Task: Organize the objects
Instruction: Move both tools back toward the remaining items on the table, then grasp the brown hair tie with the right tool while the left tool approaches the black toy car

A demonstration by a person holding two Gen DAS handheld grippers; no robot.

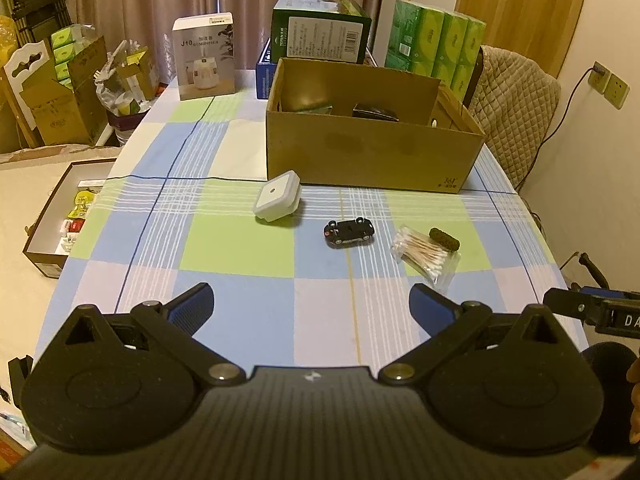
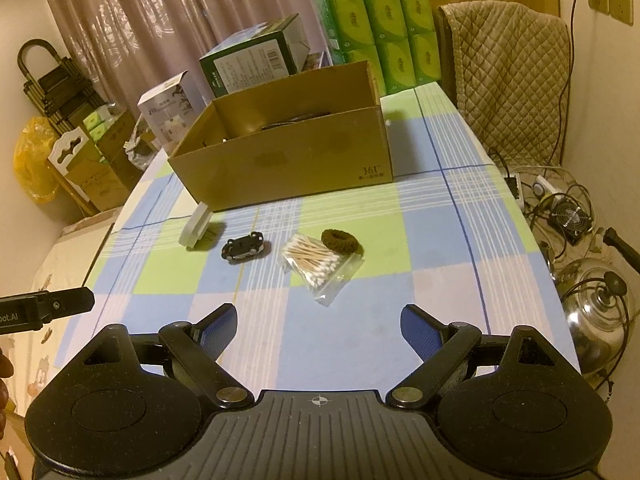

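Ahead of both grippers, on the checked tablecloth (image 2: 360,344), I have four loose items lined up before the cardboard box (image 2: 288,168). Right gripper (image 2: 318,330): jaws wide apart, nothing between them. Left gripper (image 1: 310,308): likewise spread and empty. The cotton swab bag (image 2: 320,266) lies almost straight ahead of the right jaws, its long axis running diagonally, with the brown hair tie (image 2: 342,241) touching its far edge. I judge the right hand nearer to it; the toy car (image 1: 349,231) and white plug-in device (image 1: 277,196) suit the left.
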